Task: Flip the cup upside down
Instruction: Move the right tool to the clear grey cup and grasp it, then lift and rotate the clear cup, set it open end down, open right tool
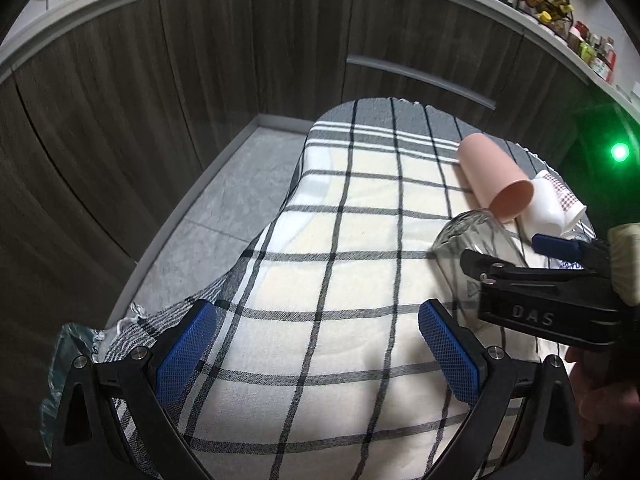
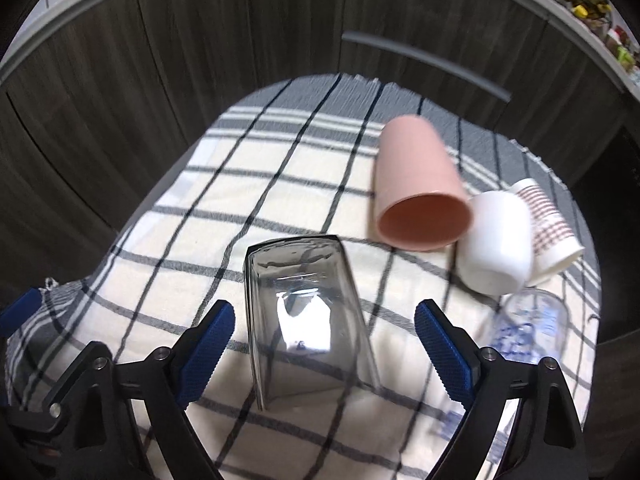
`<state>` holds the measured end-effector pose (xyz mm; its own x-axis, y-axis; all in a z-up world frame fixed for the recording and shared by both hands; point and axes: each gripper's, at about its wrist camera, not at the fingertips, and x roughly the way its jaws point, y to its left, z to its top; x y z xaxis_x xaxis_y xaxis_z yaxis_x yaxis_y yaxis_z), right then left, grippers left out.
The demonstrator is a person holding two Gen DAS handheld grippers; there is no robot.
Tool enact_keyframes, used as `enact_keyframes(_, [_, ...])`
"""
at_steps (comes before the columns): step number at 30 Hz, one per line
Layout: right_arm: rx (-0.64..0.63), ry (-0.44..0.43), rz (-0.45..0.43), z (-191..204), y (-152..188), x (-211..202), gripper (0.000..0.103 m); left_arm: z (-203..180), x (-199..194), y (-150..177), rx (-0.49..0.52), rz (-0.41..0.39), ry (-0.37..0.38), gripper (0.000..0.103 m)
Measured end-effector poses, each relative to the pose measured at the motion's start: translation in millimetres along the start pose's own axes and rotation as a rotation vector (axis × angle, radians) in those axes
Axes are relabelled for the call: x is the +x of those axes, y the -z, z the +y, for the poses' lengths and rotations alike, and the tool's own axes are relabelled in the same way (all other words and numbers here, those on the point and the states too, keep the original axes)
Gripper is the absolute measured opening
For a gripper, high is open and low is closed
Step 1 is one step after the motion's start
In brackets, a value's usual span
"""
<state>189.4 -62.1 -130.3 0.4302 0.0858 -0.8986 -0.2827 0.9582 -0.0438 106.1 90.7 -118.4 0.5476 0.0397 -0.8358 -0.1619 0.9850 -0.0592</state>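
Glass cup (image 2: 304, 316) stands mouth-down between the spread right tongs (image 2: 324, 348), apparently flipped already; left tongs (image 1: 316, 356) hang spread, holding nothing.

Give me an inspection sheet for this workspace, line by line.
Surface: checked cloth covers the table.
Job's things: clear glass between the open fingers of the right tool, not gripped.
Clutter: pink cup on its side; white cup and a patterned cup lying beside it; a second clear glass with blue print.
Grippers: left tool open, over bare cloth.
Cables: nothing seen.
Surroundings: dark wood cabinets; counter shelf rack.
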Motion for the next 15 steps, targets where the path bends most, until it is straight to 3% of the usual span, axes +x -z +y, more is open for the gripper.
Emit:
enact_keyframes(2, [0.0, -0.01, 0.03, 2.2, -1.7, 11.8, 0.09, 2.7, 2.0, 0.2, -0.01, 0.006, 0.003, 0.103])
enact_keyframes(7, [0.006, -0.031, 0.093, 7.8, -2.0, 34.5, 0.074, 8.7, 7.0, -0.3, -0.035, 0.02, 0.011, 0.103])
enact_keyframes(15, [0.059, -0.049, 0.104, 1.7, 3.5, 34.6, 0.071, 12.9, -3.5, -3.4, -0.049, -0.005, 0.027, 0.103])
